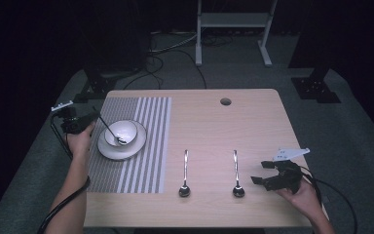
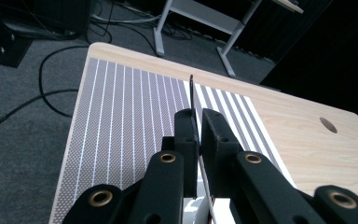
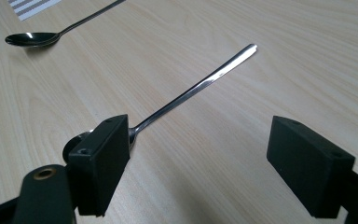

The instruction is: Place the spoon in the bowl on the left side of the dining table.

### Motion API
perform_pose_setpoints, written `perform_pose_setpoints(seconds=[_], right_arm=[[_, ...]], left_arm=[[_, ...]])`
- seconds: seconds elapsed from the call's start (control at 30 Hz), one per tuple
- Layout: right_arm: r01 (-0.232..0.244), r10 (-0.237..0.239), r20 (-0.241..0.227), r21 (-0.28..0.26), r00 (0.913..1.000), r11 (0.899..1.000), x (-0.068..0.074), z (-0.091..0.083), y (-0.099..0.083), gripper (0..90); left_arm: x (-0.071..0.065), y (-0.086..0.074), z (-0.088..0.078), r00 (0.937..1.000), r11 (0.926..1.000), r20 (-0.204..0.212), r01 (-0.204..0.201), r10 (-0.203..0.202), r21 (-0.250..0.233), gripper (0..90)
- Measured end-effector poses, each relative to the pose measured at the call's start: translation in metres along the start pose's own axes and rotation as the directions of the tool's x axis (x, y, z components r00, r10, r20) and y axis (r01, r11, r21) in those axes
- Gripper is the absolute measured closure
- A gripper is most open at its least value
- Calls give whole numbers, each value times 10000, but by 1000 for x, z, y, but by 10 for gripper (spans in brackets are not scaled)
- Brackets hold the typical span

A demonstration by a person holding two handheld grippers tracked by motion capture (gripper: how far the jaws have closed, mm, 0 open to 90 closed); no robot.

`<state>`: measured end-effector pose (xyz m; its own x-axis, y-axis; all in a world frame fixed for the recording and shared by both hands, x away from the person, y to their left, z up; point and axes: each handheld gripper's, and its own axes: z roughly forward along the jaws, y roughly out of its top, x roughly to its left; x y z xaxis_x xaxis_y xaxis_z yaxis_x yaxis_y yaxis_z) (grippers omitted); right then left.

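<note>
A white bowl (image 1: 128, 127) sits on a white plate (image 1: 137, 144) on the striped mat (image 1: 148, 146). A spoon (image 1: 108, 127) leans in the bowl, its handle (image 2: 191, 91) rising to the left between the jaws of my left gripper (image 1: 91, 118) (image 2: 199, 113). These jaws stand a narrow slit apart, wider than the thin handle, so they are open. Two more spoons (image 1: 185, 170) (image 1: 235, 170) lie on the bare wood. My right gripper (image 1: 262, 173) (image 3: 205, 158) is wide open, low beside the right spoon (image 3: 200, 86), one jaw in front of its bowl end.
The mat (image 2: 121, 116) covers the table's left part. A round hole (image 1: 225, 102) is in the tabletop at the back. The second spoon (image 3: 32, 38) lies farther off in the right gripper view. A metal frame (image 1: 231, 22) and cables lie on the floor behind the table.
</note>
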<state>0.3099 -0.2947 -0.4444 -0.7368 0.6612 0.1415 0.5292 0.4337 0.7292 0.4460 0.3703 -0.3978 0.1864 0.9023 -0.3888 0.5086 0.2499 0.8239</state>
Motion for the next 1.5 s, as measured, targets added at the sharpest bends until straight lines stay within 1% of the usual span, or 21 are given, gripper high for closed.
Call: perform_pose_setpoints(seconds=[0.3,0.5,0.63,0.67,0.7,0.73,0.77,0.87,0.9,0.93,0.97,1.0,1.03,1.07,1.1,1.13,1.17,1.23,1.33,1.37,1.5], right_arm=[[27,-27,-25,-18,10000,10000,0,1,1,200],[54,-54,-38,7,10000,10000,1,2,1,199],[74,-74,-55,-12,10000,10000,1,2,2,200],[67,-67,-55,-11,10000,10000,1,2,2,200],[67,-67,-55,-11,10000,10000,1,2,2,200],[66,-66,-58,-7,10000,10000,2,2,2,200],[64,-64,-45,-5,10000,10000,1,2,2,200],[54,-54,-26,-8,10000,10000,1,2,3,199],[57,-57,10,-41,10000,10000,1,2,4,199],[39,-39,14,-74,10000,10000,1,2,4,199],[13,-13,14,-86,10000,10000,1,2,4,199],[13,-13,14,-86,10000,10000,1,2,4,199],[-24,25,31,-85,10000,10000,0,1,3,196],[-41,41,44,-80,10000,10000,-1,1,3,194],[-41,42,51,-85,10000,10000,-1,1,2,193],[-41,42,51,-85,10000,10000,-1,1,2,193],[-58,58,62,-83,10000,9999,-2,0,2,193],[-59,59,78,-74,10000,10000,-2,0,2,193],[-75,77,104,-133,9999,9999,-2,-2,1,193],[-75,77,104,-133,9999,9999,-2,-2,1,193],[-145,147,102,-142,9998,9998,-4,-2,1,193]], left_arm=[[3,-4,-2,10000,9999,-29,-4,4,127,794],[4,-5,-4,9999,9996,-61,-138,139,249,779],[5,-6,-6,9998,9996,-109,-138,141,265,745],[6,-7,-6,10000,9997,-48,26,-25,256,716],[6,-7,-6,10000,9997,-48,26,-25,256,691],[7,-8,-7,9998,9995,47,181,-182,261,691],[8,-10,-8,9997,9994,90,232,-234,275,659],[9,-13,-11,9999,9994,61,77,-80,351,601],[9,-13,-14,9999,9993,98,82,-85,361,579],[9,-13,-20,9999,9994,149,-86,81,329,567],[9,-13,-20,9999,9994,149,-86,81,329,553],[9,-13,-24,9997,9991,132,-219,214,370,553],[9,-14,-27,9994,9985,93,-339,336,420,501],[9,-14,-35,9986,9976,78,-533,530,439,482],[9,-14,-35,9986,9976,78,-533,530,439,456],[10,-15,-38,9985,9976,52,-550,548,429,456],[11,-18,-43,9986,9973,-83,-516,521,526,357],[11,-20,-45,9985,9971,-58,-545,549,530,344],[11,-26,-50,9975,9953,-57,-692,698,676,273],[11,-28,-52,9972,9948,-74,-734,741,712,273],[12,-34,-55,9979,9953,-50,-638,643,731,212]])
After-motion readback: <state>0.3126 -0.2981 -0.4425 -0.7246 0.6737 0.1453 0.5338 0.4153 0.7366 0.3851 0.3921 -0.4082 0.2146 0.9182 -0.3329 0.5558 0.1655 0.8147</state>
